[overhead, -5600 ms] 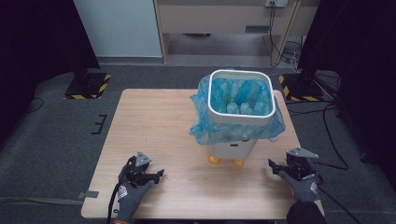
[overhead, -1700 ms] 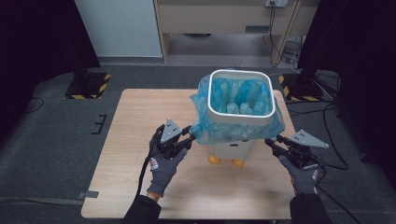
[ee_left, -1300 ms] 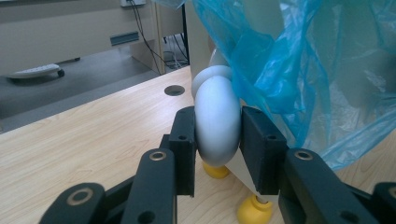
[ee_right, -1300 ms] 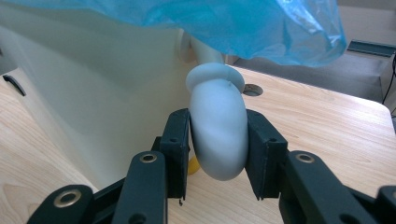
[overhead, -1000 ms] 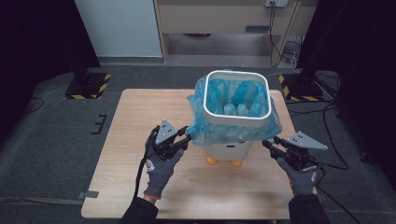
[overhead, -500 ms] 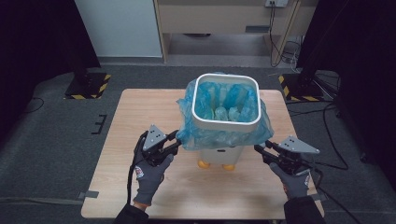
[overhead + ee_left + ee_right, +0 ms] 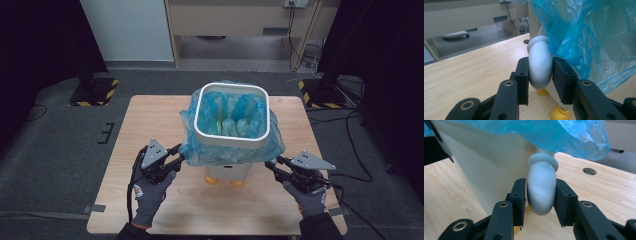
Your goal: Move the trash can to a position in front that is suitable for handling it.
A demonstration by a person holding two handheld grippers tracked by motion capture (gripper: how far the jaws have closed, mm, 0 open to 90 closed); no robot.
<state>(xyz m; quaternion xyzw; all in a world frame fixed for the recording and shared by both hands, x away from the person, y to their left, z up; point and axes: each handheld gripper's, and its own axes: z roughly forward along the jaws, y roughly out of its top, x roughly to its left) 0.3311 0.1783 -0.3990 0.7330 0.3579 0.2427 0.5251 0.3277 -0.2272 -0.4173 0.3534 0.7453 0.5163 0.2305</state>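
Note:
A white bin (image 7: 231,137) lined with a blue plastic bag (image 7: 227,152) stands on yellow feet (image 7: 212,180) in the middle of the wooden table (image 7: 150,115). A rounded grey handle sticks out on each side of it. My left gripper (image 7: 175,156) is at the bin's left side, shut on the left handle (image 7: 540,72), with the bag hanging just beside its jaws. At the bin's right side my right gripper (image 7: 272,165) is shut on the right handle (image 7: 541,195). Gloved hands hold both grippers.
Black stands on striped bases sit on the floor at the back left (image 7: 95,92) and back right (image 7: 320,95). Cables (image 7: 350,145) trail along the floor on the right. The table top has a round hole (image 7: 589,171) near the bin.
The bin has slid toward the near edge of the table and a little to the left, with both grippers staying on its handles.

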